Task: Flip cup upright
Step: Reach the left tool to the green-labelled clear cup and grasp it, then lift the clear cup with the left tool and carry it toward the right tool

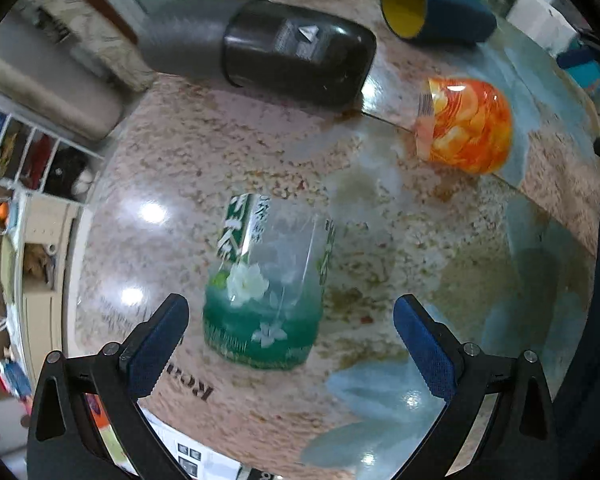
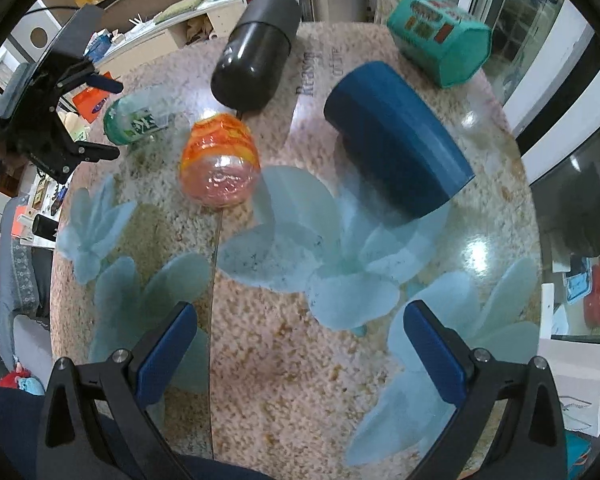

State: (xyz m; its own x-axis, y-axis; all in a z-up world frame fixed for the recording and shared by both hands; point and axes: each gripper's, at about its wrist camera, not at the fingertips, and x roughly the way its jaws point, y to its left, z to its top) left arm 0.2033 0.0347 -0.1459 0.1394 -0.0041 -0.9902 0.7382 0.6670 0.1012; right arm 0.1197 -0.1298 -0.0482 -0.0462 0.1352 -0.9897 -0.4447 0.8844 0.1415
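On the table covering (image 2: 300,380), the printed word "Reason" (image 2: 309,74) is being shown far in the scene, between the black cup and the blue cup, with smaller lettering beside it too blurred to be read. White characters are being displayed on the green cup's label (image 1: 236,232), but they cannot be made out. Red and yellow marks on the teal box (image 2: 440,40) are being left unread.

On my speckled, flower-printed table (image 2: 284,380), a teal carton (image 2: 440,46) lies at the far right edge beyond a black-and-grey cylinder (image 2: 256,54).
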